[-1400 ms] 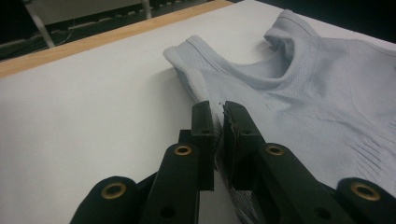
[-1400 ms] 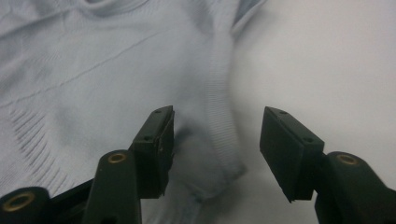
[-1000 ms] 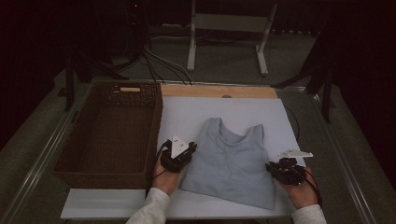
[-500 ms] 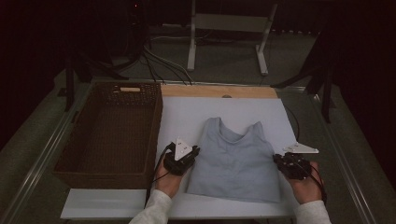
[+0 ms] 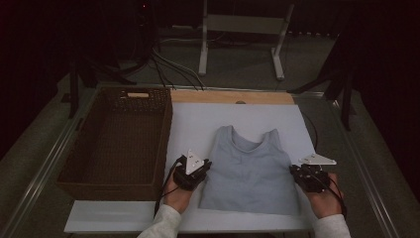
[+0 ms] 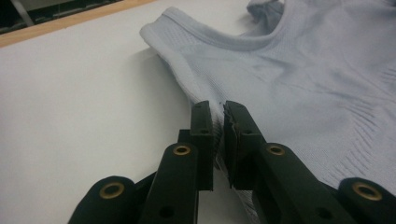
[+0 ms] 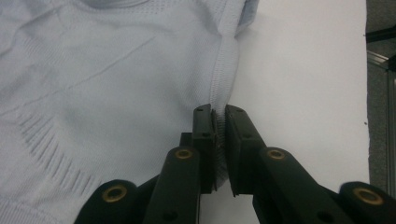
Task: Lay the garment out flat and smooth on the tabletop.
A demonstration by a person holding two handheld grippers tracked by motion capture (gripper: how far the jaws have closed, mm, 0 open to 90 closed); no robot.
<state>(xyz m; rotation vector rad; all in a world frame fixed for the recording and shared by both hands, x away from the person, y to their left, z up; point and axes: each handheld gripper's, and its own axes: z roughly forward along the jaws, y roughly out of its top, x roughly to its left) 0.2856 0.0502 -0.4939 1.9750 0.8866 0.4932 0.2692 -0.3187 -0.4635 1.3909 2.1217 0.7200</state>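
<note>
The pale blue tank top [image 5: 246, 171] lies flat on the white board [image 5: 198, 124], neckline toward twelve o'clock. The left gripper [image 5: 194, 171] pinches its nine o'clock edge, the right gripper [image 5: 308, 176] its three o'clock edge.

In the left gripper view, the jaws of the left gripper [image 6: 217, 122] cover the strip of the tank top [image 6: 299, 79] edge between them, and the garment runs off the top and right edges. In the right gripper view, the right gripper [image 7: 218, 122] likewise hides the seam it pinches, and the fabric is cut off at left and top.
</note>
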